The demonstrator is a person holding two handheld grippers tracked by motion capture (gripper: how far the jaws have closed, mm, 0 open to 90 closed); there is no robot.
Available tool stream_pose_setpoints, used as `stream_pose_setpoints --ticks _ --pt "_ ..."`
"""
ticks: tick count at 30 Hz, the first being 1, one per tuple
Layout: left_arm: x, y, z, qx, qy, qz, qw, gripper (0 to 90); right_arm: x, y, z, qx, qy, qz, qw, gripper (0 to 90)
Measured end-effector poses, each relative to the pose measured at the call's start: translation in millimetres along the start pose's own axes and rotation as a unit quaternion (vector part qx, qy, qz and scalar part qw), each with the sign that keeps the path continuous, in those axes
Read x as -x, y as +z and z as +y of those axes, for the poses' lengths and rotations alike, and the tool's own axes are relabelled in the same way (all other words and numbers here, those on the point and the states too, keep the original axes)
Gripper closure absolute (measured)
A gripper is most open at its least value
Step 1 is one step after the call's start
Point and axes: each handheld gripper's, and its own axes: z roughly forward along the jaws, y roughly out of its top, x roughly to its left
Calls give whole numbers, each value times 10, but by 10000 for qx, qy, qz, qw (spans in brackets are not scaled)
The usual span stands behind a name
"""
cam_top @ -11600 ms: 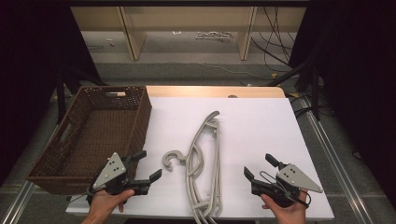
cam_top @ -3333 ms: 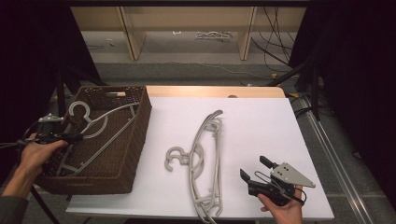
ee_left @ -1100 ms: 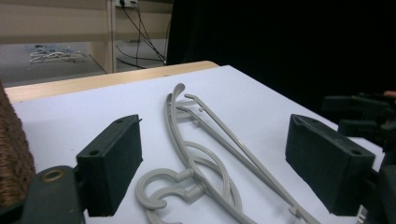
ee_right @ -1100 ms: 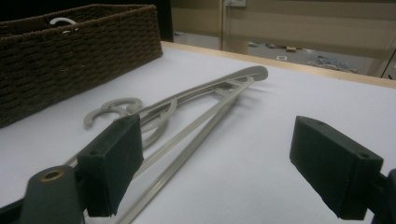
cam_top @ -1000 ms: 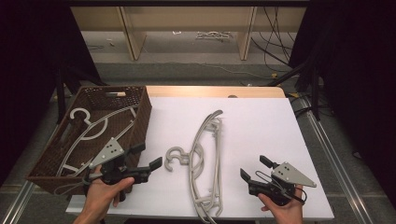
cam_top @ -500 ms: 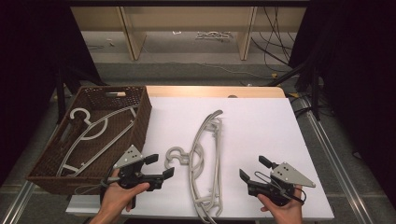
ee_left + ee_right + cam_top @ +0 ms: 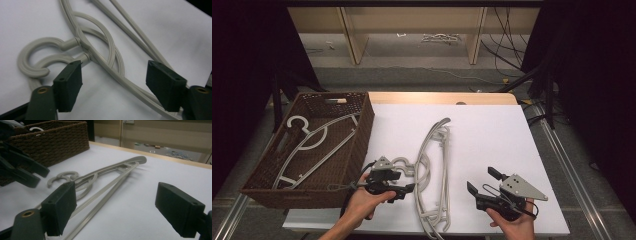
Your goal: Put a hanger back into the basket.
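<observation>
The left gripper [image 7: 404,181] is hanging low over the white counter [image 7: 492,130], right at the hooks of the grey hangers [image 7: 432,170]. Its jaws have just been closing, but they are standing apart and are not squeezing anything. In the left gripper view, the long arm of the hangers [image 7: 105,60] is running between the two jaws, and the pads are not touching it. The two curled hooks [image 7: 37,60] are lying one on top of the other, just past the left pad.

The hangers are lying stacked in the middle of the counter, with their hooks pointing toward the brown basket [image 7: 357,150]. One more grey hanger [image 7: 312,145] is lying inside the basket.

The right gripper [image 7: 482,181] is sitting in the person's right hand [image 7: 512,222] near the front edge of the counter, well apart from the hangers. Its jaws are wide open and are holding nothing. In the right gripper view, the hangers [image 7: 105,180] are lying farther off on the counter.
</observation>
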Motion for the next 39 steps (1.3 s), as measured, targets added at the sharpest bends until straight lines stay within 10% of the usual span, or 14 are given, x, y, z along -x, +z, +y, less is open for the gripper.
stream_pose_setpoints --ticks 16,29,39 --pt "-78 439 44 -747 -561 -260 9953 476 0 -16 4 -130 -35 -3 9999 184" --pt "-169 480 66 -688 -873 -365 9931 625 -12 3 -2 -71 2 30 10000 186" --pt "-284 463 18 -497 -1552 -627 9846 687 -5 -27 9 -213 -49 -23 9998 189"
